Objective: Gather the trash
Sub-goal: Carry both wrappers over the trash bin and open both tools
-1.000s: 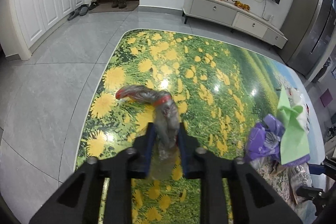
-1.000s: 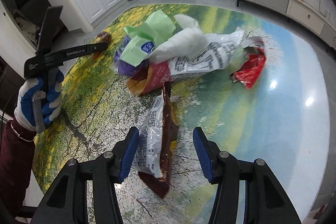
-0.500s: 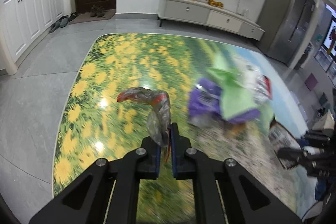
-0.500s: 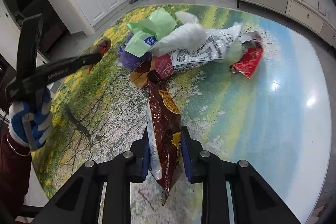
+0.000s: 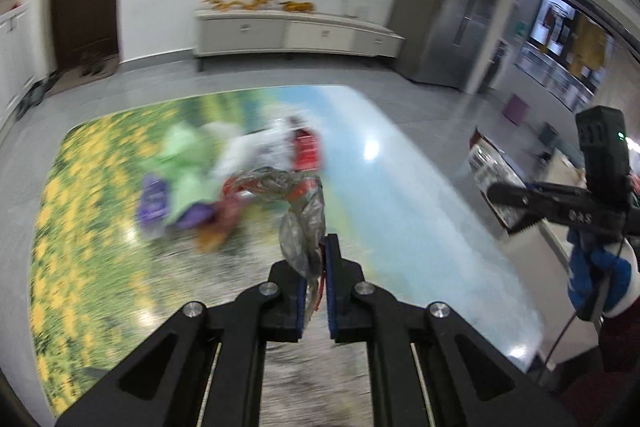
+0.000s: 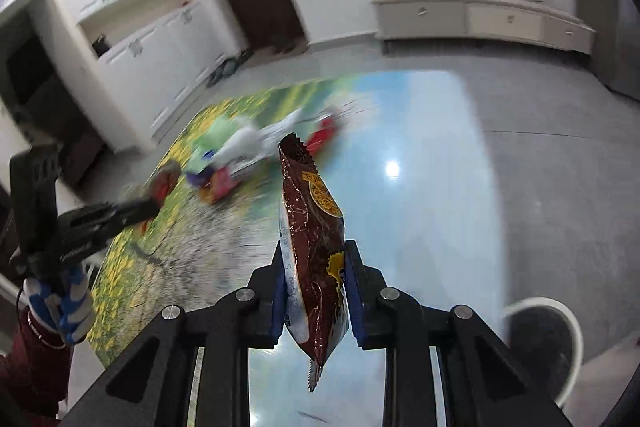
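Observation:
My left gripper [image 5: 315,269] is shut on a crumpled clear plastic wrapper [image 5: 298,211] with red print, held above the table. My right gripper [image 6: 314,273] is shut on a brown snack bag [image 6: 314,227], held upright above the table's right part. A blurred pile of trash [image 5: 224,171] lies on the table: green, purple, white and red wrappers. It also shows in the right wrist view [image 6: 256,155]. The right gripper shows at the right edge of the left wrist view [image 5: 516,201], and the left gripper shows at the left of the right wrist view [image 6: 148,207].
The table [image 5: 400,195] has a glossy flower-meadow print and a rounded edge. A white round bin [image 6: 544,343] stands on the floor at the lower right. A white sideboard [image 5: 296,35] and a fridge [image 5: 448,11] stand by the far wall.
Both grippers have lifted and swung to the right with their trash. The snack bag has come off the table. The view is blurred from the motion.

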Available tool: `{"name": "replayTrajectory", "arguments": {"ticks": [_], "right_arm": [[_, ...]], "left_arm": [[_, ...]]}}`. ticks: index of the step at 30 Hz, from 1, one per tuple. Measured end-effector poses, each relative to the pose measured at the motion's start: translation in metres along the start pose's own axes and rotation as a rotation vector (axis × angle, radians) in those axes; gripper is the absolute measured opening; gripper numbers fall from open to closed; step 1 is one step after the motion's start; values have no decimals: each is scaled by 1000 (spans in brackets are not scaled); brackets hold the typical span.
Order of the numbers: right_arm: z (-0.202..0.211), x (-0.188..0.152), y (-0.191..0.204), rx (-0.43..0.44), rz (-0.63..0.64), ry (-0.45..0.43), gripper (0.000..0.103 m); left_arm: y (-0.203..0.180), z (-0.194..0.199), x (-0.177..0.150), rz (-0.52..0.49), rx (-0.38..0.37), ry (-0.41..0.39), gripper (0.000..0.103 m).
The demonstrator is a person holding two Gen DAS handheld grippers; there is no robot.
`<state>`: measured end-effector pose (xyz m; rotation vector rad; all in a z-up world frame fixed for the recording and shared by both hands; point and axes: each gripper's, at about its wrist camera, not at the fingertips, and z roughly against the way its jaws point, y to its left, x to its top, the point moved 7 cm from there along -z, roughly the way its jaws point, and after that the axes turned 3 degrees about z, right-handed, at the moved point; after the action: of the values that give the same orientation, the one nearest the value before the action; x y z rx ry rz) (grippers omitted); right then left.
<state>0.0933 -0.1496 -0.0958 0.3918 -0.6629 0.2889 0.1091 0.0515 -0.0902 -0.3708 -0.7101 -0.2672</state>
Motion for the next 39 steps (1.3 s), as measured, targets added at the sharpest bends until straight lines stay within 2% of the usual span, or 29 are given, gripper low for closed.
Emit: {"name": "replayTrajectory", "arguments": {"ticks": [5, 10, 14, 19, 26, 28, 30, 31, 33, 34, 35, 39], "right_arm": [[44, -21, -58, -123, -87, -55, 24], [68, -56, -131, -258, -207, -52, 24], [75, -88, -175, -309, -293, -34, 24], [74, -118, -220, -337, -374, 5, 26], [66, -146, -254, -334, -456, 51, 27], [62, -151, -259, -336, -468, 70, 31], [58, -156, -262, -342, -474, 90, 41], [57, -158, -264, -349, -479, 97, 43], [56, -165, -266, -350, -493, 102, 48], [56, -168, -267, -350, -501, 103, 48], [57, -169, -269, -353, -507, 104, 48], [64, -172, -272, -359, -527, 94, 48]], "left_arm": [[-79, -24, 13, -99, -93, 37, 7], [-158, -64, 12, -218, -161, 112, 7], [-218, -104, 4, -287, -204, 195, 7], [-265, -151, -10, -313, -233, 289, 8], [-304, -193, -22, -297, -244, 367, 9], [-313, -201, -26, -281, -260, 393, 9], [-318, -206, -29, -271, -272, 407, 10], [-316, -205, -30, -269, -276, 410, 13], [-318, -207, -30, -262, -282, 412, 29], [-319, -206, -29, -260, -281, 406, 44], [-319, -204, -28, -259, -282, 396, 49], [-315, -196, -27, -262, -286, 386, 49]]}}
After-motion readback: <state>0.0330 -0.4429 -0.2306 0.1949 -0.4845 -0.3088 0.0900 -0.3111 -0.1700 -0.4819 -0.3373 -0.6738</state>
